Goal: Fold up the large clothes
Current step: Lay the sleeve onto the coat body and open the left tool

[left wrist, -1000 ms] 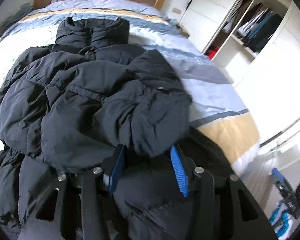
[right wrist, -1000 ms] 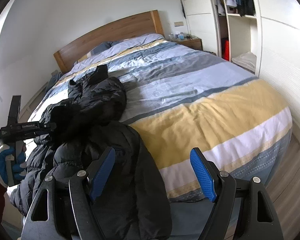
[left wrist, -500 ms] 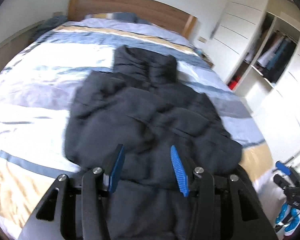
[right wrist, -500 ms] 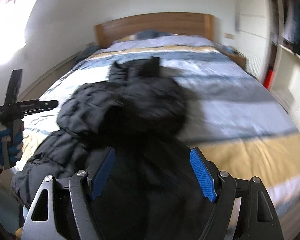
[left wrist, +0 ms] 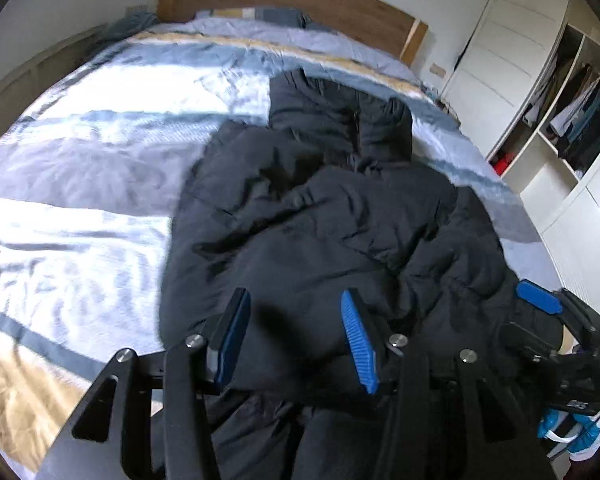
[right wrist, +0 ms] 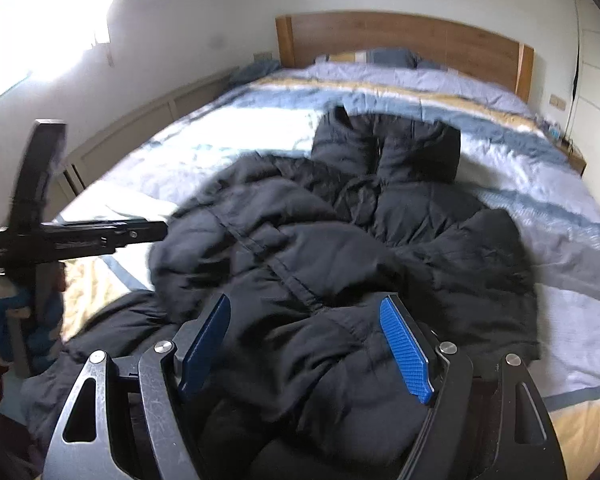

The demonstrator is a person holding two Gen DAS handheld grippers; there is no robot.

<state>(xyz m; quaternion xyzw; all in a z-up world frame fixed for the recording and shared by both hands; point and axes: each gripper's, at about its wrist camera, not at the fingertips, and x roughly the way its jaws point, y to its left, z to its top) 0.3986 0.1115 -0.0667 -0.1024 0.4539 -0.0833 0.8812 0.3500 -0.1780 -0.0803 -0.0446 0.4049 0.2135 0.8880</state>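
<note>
Your black puffer jacket (left wrist: 320, 220) lies crumpled on a striped bed (left wrist: 80, 200) with a wooden headboard (left wrist: 284, 0), beside an open wardrobe (left wrist: 572, 112). Both tongs, left (left wrist: 296, 340) and right (right wrist: 306, 344), hover above it, gaping and empty.

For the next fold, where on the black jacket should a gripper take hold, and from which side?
Probably the jacket hem nearest the camera, approached from the foot of the bed. The collar points at the headboard, so the hem lies closest, bunched into thick puffy folds. Both the left gripper and right gripper stand open above it.
</note>
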